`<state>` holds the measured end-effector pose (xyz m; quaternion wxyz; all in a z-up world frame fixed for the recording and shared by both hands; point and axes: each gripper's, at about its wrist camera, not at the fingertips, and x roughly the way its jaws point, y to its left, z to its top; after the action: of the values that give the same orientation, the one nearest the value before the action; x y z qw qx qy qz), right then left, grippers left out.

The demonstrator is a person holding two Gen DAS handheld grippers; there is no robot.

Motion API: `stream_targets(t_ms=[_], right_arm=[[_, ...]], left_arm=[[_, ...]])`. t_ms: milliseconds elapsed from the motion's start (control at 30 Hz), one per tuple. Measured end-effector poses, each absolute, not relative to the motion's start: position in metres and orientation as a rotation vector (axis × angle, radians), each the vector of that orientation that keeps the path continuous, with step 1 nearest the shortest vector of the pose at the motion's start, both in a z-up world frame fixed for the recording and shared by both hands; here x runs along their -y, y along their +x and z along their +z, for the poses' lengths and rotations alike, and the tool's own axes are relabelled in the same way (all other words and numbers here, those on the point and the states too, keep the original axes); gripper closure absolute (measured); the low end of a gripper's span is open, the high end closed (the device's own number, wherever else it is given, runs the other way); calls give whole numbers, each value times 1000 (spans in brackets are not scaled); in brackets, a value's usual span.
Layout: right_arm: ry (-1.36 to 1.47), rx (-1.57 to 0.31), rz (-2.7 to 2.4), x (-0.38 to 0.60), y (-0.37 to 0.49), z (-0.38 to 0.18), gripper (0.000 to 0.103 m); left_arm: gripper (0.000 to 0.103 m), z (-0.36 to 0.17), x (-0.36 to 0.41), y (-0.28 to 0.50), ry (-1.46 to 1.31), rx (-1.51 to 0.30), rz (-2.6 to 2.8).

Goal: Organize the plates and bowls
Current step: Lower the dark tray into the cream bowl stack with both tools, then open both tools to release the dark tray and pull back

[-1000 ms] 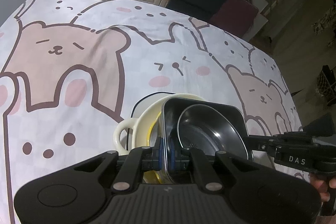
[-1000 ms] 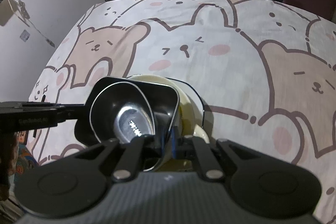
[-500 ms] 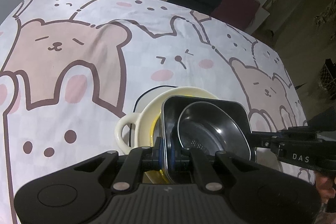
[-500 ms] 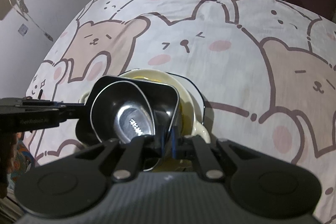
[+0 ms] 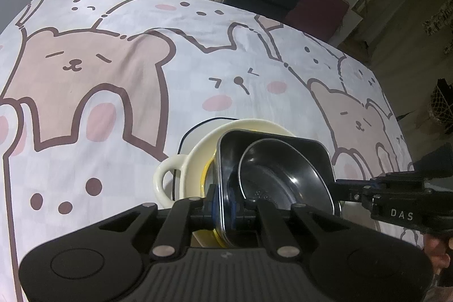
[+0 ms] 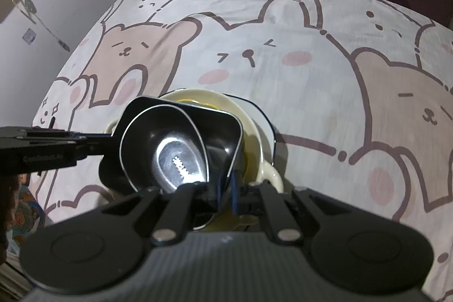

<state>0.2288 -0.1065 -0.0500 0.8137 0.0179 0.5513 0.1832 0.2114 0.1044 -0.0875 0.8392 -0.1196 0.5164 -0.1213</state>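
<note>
Between my two hand-held grippers, left (image 5: pixel 223 205) and right (image 6: pixel 226 196), both clamped narrow on opposite rims of the black square dish (image 5: pixel 305 152), nothing has shifted this past second. It holds a round bowl (image 5: pixel 280 180) and hangs over the cream bowl (image 5: pixel 198 160) on the worktop (image 5: pixel 113 109); I judge stacking nearly done.

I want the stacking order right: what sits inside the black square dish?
A round black bowl nests inside the black square dish. Anything beneath that bowl is hidden.
</note>
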Motion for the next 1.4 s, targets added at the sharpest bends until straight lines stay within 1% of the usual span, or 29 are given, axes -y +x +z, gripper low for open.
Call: stream_targets(t_ms=[100,200,667,733,767,800,833,867,900,933,967,1000,1067,1133,1167,1233,1367,1400], right_arm=[[52,-1169,394,109,229,-48,91],[65,-1158,395,112,228,-45,90],[63,-1150,385,113,226,-42,90],[61,-1144,382,114,225,-40,87],[60,-1140,381,114,225,-39,85],[60,-1135,380,115,224,-38,80],[56,-1126,376,116,222,-36,75],[48,-1115,373,117,220,-33,71],[43,-1103,371,119,218,-31,62],[43,-1089,369,120,216,-29,50],[48,-1077,366,122,213,-26,46],[52,-1064,360,124,210,-23,41],[47,-1038,339,129,204,-17,33],[43,-1004,317,133,196,-10,19],[39,-982,307,135,192,-5,17],[29,-944,296,138,183,3,9],[4,-875,276,144,157,17,3],[8,-854,273,147,149,21,0]], left_arm=[[93,-87,-104,212,-246,-1090,-260],[88,-87,-104,211,-244,-1094,-266],[87,-83,-104,209,-232,-1085,-268],[83,-80,-105,207,-227,-1077,-268],[76,-78,-105,206,-224,-1071,-268],[69,-76,-105,205,-220,-1066,-266],[66,-73,-105,203,-215,-1057,-264],[60,-69,-106,201,-212,-1047,-261],[51,-66,-106,199,-211,-1038,-258],[45,-63,-106,196,-209,-1028,-257],[34,-59,-106,193,-205,-1014,-254],[25,-55,-106,190,-199,-1002,-248],[16,-45,-104,182,-175,-973,-234],[8,-32,-101,173,-142,-935,-230],[2,-27,-100,168,-139,-920,-233],[0,-16,-100,158,-145,-890,-237],[0,1,-96,133,-105,-840,-183],[0,5,-96,125,-104,-821,-181]])
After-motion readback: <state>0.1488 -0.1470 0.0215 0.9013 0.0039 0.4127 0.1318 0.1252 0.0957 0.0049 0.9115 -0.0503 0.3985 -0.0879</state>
